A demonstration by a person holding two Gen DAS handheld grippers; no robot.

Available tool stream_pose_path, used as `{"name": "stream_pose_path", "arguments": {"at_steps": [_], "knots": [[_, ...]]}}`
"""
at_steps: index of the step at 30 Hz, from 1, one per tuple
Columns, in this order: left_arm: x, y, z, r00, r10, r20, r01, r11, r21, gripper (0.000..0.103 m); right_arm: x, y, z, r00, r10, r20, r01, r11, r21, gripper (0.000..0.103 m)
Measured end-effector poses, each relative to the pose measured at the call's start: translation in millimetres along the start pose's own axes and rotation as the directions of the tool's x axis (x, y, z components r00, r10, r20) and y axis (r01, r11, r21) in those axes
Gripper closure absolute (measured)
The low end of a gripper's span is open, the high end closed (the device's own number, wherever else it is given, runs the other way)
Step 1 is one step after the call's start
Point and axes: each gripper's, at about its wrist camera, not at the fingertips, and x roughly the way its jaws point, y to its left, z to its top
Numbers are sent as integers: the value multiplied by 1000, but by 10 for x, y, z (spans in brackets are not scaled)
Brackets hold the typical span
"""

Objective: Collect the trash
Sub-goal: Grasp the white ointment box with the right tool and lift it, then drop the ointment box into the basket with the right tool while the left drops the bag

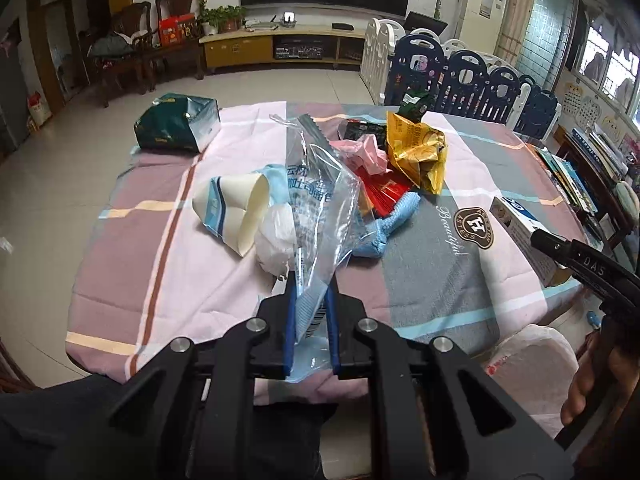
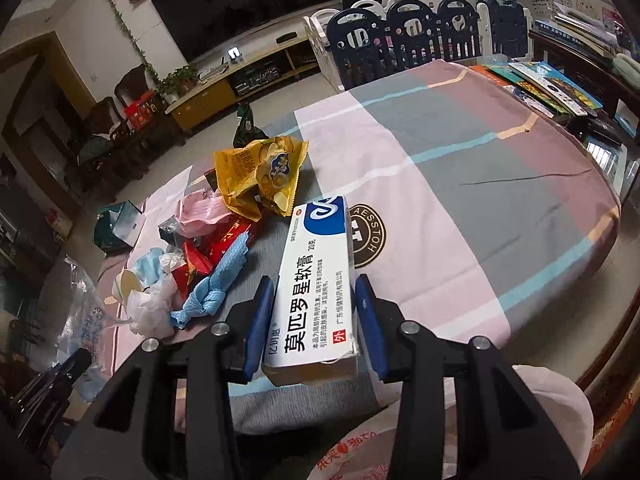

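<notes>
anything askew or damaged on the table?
Yes. The paper cup lies on its side, crushed flat at the mouth, beside a heap of crumpled wrappers. The yellow snack bag is torn open. Nothing spilled.

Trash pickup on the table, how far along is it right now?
Nothing clearly looks binned yet. In hand: the left gripper is shut on a clear plastic bag, and the right gripper grips a white ointment box. Left on the tablecloth: a paper cup, a yellow snack wrapper, pink paper, a blue cloth and a green bag.
</notes>
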Motion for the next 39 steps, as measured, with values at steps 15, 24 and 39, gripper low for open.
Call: {"name": "stream_pose_path", "arguments": {"at_steps": [15,24,39], "knots": [[68,155,-18,999,14,-36,-15,999,-51,89,388,304,-255,995,65,-80,-63,998,26,61],[69,92,-39,999,-4,-42,2,1000,-31,89,-415,38,-340,994,110,-4,-110,994,28,61],[-26,-352,-235,998,-46,-49,50,994,93,89,-672,-1113,-1449,970,-109,-219,147,975,167,61]]}}
